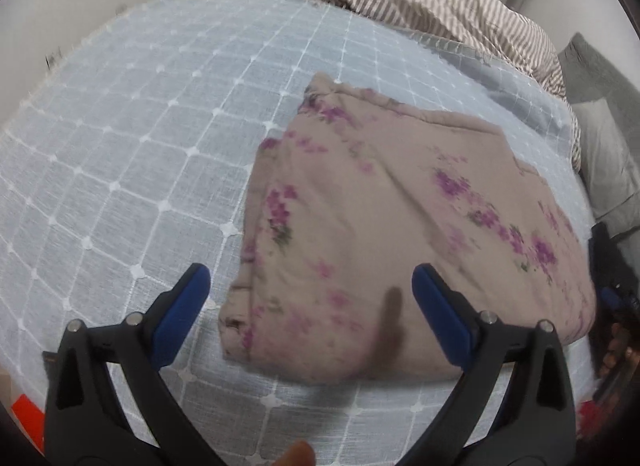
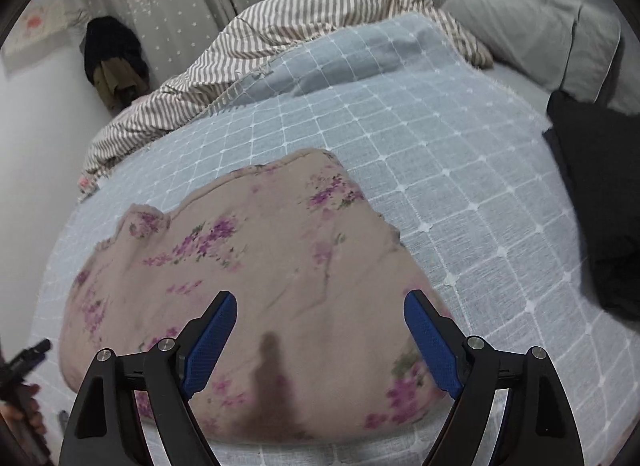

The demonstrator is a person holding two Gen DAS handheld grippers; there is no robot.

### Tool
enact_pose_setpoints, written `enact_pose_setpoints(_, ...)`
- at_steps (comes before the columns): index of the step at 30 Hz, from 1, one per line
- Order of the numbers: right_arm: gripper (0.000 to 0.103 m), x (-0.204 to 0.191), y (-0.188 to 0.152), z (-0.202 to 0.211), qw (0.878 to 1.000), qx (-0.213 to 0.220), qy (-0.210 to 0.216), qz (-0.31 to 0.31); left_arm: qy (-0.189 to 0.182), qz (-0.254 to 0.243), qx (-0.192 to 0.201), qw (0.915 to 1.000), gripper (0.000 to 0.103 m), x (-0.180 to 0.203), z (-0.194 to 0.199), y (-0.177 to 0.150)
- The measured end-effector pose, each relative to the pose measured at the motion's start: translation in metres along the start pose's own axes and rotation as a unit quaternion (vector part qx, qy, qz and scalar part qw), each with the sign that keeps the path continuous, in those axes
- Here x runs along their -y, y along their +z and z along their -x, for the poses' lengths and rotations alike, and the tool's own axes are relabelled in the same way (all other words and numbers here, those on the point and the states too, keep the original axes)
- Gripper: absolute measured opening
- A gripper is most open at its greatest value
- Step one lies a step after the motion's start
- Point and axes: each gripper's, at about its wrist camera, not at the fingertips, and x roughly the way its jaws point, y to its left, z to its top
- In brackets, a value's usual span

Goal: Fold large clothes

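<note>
Beige floral garment point(image 1: 400, 225) folded into a thick, uneven rectangle, purple sprigs slightly blurred, lying flat on blue checked bedspread point(image 1: 120, 169), left gripper point(image 1: 310, 278) and right gripper point(image 2: 320, 304) above it, jaws wide apart, apparently touching nothing

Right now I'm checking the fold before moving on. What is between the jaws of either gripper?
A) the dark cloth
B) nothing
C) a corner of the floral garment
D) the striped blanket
B: both the left gripper and right gripper stand open above the folded floral garment, clamping nothing.
</note>
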Motion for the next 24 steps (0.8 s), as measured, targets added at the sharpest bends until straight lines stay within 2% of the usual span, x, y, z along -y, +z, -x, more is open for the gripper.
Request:
enact_pose_setpoints(1, 0.087, 0.013, 0.008, -0.005, 1.0, -0.01, 0.018, -0.014, -0.017, 0.013, -0.011, 0.9997, 0.101, -0.01, -0.007, 0.004)
enact_pose_setpoints(3, 0.087, 0.035, 0.02, -0.015, 0.998, -0.027, 0.05, -0.042, -0.074, 0.05, -0.048, 0.9948, 0.101, -0.035, -0.031, 0.015)
enact_pose_setpoints(6, 0.087, 0.071, 0.036, -0.046, 0.99, -0.067, 0.087, -0.089, -0.138, 0.098, -0.085, 0.9819, 0.1, -0.056, -0.065, 0.025)
enact_pose_setpoints(10, 0.087, 0.094, 0.038, -0.101, 0.976, -0.132, 0.121, -0.12, -0.182, 0.115, -0.118, 0.9694, 0.1, -0.057, -0.105, 0.035)
enact_pose_setpoints(12, 0.087, 0.097, 0.034, -0.134, 0.962, -0.167, 0.163, -0.142, -0.205, 0.117, -0.123, 0.9639, 0.101, -0.052, -0.12, 0.036)
enact_pose_setpoints(13, 0.088, 0.097, 0.031, -0.146, 0.953, -0.176, 0.189, -0.157, -0.223, 0.119, -0.112, 0.961, 0.101, -0.049, -0.125, 0.038)
enact_pose_setpoints(14, 0.088, 0.096, 0.03, -0.155, 0.945, -0.166, 0.223, -0.175, -0.235, 0.123, -0.106, 0.9583, 0.101, -0.048, -0.126, 0.038)
enact_pose_setpoints(15, 0.087, 0.093, 0.03, -0.159, 0.941, -0.156, 0.242, -0.179, -0.256, 0.137, -0.103, 0.9513, 0.098, -0.049, -0.128, 0.038)
enact_pose_setpoints(16, 0.086, 0.089, 0.031, -0.16, 0.94, -0.154, 0.246, -0.178, -0.267, 0.142, -0.102, 0.9476, 0.087, -0.049, -0.128, 0.039)
enact_pose_setpoints(17, 0.08, 0.082, 0.032, -0.161, 0.946, -0.148, 0.236, -0.167, -0.273, 0.144, -0.101, 0.9457, 0.079, -0.047, -0.128, 0.038)
enact_pose_setpoints(18, 0.064, 0.072, 0.034, -0.16, 0.95, -0.145, 0.231, -0.149, -0.278, 0.139, -0.097, 0.9455, 0.058, -0.044, -0.124, 0.038)
enact_pose_setpoints(19, 0.055, 0.065, 0.035, -0.157, 0.954, -0.141, 0.226, -0.14, -0.277, 0.13, -0.088, 0.948, 0.041, -0.042, -0.117, 0.04)
enact_pose_setpoints(21, 0.044, 0.046, 0.041, -0.141, 0.962, -0.11, 0.219, -0.117, -0.277, 0.106, -0.06, 0.953, 0.035, -0.039, -0.09, 0.048)
enact_pose_setpoints(24, 0.039, 0.016, 0.056, -0.11, 0.964, -0.056, 0.243, -0.093, -0.3, 0.074, -0.014, 0.951, 0.032, -0.035, -0.041, 0.066)
